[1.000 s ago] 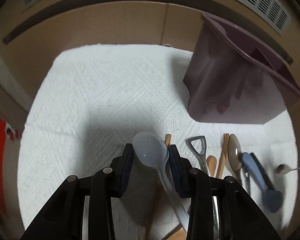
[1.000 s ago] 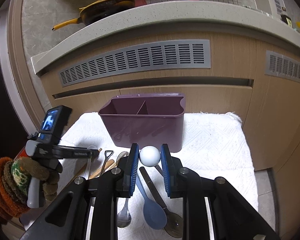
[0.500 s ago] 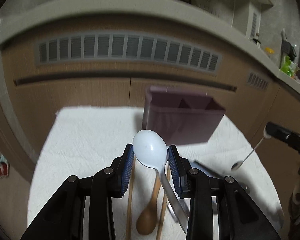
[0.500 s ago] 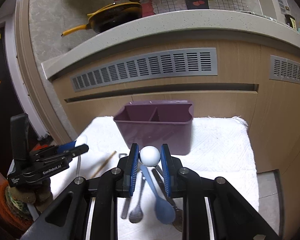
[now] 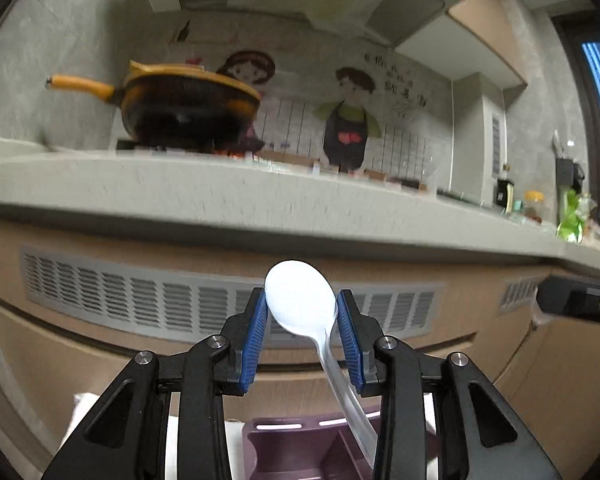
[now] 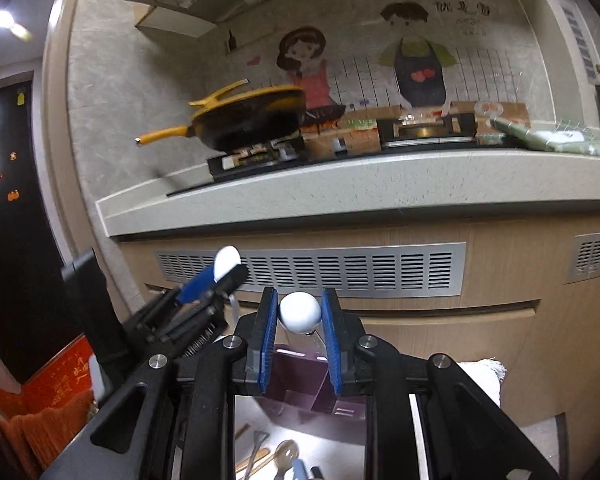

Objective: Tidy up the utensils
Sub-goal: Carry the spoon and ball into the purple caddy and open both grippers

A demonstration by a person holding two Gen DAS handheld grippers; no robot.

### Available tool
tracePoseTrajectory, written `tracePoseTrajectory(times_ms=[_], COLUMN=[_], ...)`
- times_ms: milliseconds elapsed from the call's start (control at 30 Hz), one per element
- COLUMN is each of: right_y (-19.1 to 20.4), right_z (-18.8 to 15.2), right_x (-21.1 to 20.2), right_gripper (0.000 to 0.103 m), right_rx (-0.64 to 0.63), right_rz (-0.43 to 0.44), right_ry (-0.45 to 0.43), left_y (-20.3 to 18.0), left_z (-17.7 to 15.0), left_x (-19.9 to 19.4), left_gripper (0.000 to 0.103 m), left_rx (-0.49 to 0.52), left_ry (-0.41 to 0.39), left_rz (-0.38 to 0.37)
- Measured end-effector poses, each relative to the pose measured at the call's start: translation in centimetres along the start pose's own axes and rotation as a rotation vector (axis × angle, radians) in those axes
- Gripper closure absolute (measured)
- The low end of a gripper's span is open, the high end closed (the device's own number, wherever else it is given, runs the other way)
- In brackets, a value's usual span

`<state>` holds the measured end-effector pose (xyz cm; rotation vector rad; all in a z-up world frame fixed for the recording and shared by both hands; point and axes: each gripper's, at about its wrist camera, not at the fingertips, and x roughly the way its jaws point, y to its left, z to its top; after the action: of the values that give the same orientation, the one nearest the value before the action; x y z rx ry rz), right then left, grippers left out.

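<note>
My left gripper point(image 5: 302, 320) is shut on a white plastic spoon point(image 5: 300, 304), bowl up, with its clear handle hanging down over the purple divided utensil holder point(image 5: 300, 452). It also shows at the left of the right wrist view point(image 6: 220, 276). My right gripper point(image 6: 300, 320) is shut on a utensil with a round white ball end point(image 6: 300, 312), raised above the purple holder point(image 6: 296, 384). Both grippers are lifted well above the white cloth.
Several loose utensils point(image 6: 276, 460) lie on the white cloth point(image 6: 480, 376) in front of the holder. A cabinet front with a grey vent point(image 6: 340, 272) stands behind, under a counter point(image 6: 340, 188) with a yellow pan point(image 6: 240, 120).
Both grippers have risen and tilted upward with their utensils. The left one has moved from the cloth to above the purple holder. The right one is also higher over it.
</note>
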<state>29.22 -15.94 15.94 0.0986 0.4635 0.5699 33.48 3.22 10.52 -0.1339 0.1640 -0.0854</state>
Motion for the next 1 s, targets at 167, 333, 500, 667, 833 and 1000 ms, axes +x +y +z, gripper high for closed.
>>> tracePoseTrajectory(times_ms=[167, 333, 500, 667, 833, 1000], right_y=[-2.6, -4.5, -5.4, -5.6, -4.3, -3.2], right_z=[-1.9, -4.8, -6.9, -7.8, -6.2, -6.4], right_x=[4.8, 8.5, 9.7, 9.5, 5.2, 2.7], right_gripper=[0.082, 0.082, 0.082, 0.079, 0.079, 0.079], right_rx=[0.068, 0.106, 0.132, 0.119, 0.040, 0.003], right_rz=[0.002, -0.007, 0.005, -0.025, -0.072, -0.143], right_ry=[0.095, 0.172, 0.220, 0.260, 0.144, 0.132], left_y=[-0.6, -1.2, -1.0, -1.6, -0.6, 1.8], left_z=[-3.8, -6.6, -8.3, -8.4, -5.2, -4.0], left_x=[3.2, 5.8, 6.4, 5.6, 3.4, 0.3], left_gripper=[0.067, 0.067, 0.066, 0.066, 0.062, 0.059], left_rx=[0.071, 0.109, 0.103, 0.116, 0.036, -0.081], left_ry=[0.055, 0.095, 0.160, 0.189, 0.214, 0.292], left_rz=[0.031, 0.050, 0.011, -0.095, -0.112, -0.143])
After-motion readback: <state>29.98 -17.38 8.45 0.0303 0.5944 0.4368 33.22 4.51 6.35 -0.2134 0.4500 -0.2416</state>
